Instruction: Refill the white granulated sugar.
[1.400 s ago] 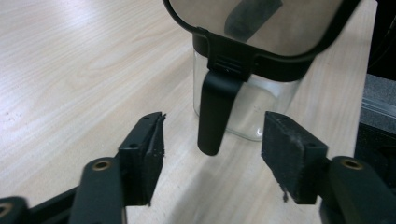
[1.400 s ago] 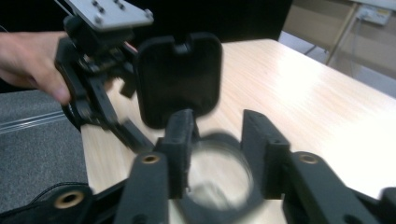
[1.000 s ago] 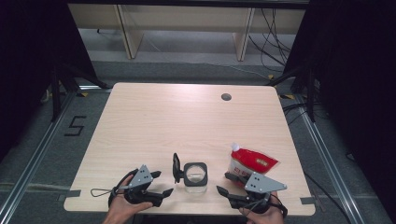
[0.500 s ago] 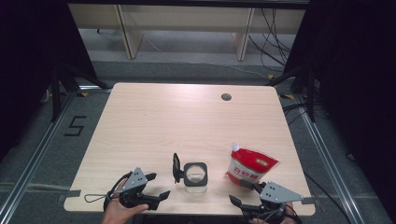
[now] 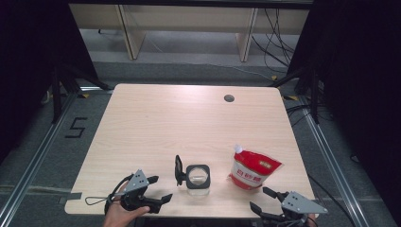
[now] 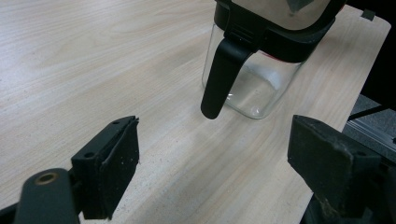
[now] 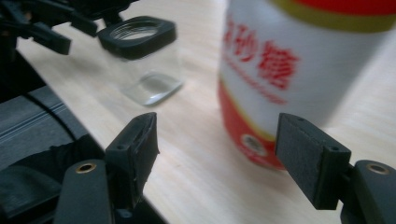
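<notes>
Glass under a black collar makes the jar (image 5: 198, 178) at the table's (image 5: 189, 123) near edge fragile and slick, so we'd take its stiff handle (image 6: 219, 77) with our left gripper (image 5: 151, 191), jaws apart and empty, while our right gripper (image 5: 264, 201), just opening with nothing clamped, faces the soft red-and-white pouch (image 5: 253, 168).

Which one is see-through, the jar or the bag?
The glass jar with the black rim and handle, in front of the left gripper. You can see the table through it. The red and white pouch beside it hides what is inside.
</notes>
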Demonstrator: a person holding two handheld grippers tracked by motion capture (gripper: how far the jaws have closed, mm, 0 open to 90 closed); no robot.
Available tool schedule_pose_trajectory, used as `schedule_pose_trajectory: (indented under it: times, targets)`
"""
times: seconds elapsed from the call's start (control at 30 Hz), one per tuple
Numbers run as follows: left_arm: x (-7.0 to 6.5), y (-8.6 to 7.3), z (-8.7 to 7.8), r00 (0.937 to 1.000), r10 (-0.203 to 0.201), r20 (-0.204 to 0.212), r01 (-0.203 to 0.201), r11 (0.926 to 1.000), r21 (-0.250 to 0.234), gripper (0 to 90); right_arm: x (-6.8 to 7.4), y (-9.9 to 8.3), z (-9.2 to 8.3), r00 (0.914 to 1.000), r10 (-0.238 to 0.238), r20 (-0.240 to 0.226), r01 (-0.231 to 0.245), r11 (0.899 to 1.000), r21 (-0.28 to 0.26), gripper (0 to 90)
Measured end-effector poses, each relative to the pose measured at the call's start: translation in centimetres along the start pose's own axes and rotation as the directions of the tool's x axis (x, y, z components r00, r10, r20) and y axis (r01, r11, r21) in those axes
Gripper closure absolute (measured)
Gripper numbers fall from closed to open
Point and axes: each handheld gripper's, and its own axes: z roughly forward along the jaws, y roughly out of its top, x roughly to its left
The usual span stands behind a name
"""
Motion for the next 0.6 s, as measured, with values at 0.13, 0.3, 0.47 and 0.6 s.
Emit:
schedule_pose_trajectory:
  times: [0.13, 0.3, 0.47, 0.6]
  targets:
    - [0.2, 0.1, -0.1, 0.9999, 0.011, -0.01, -0.011, 0.9998, 0.014, 16.2, -1.0, -0.2, -1.0, 0.9983, 0.02, 0.055, -0.019, 1.0, -0.012, 27.6]
    - [0.0, 0.0, 0.0, 1.0, -0.009, -0.001, 0.009, 0.9999, 0.012, 16.2, -2.4, -0.7, -1.4, 0.9946, 0.043, 0.095, -0.042, 0.999, -0.019, 18.9]
    - [0.1, 0.1, 0.1, 0.9996, 0.027, 0.003, -0.027, 0.9994, 0.024, 16.2, -3.6, -1.0, -1.2, 0.9973, -0.004, 0.074, 0.005, 1.0, -0.017, 16.1]
    - [0.0, 0.1, 0.2, 0.9993, 0.036, 0.011, -0.036, 0.999, 0.027, 16.2, -4.5, -0.9, -0.6, 0.9994, -0.016, 0.031, 0.016, 1.0, -0.007, 15.8]
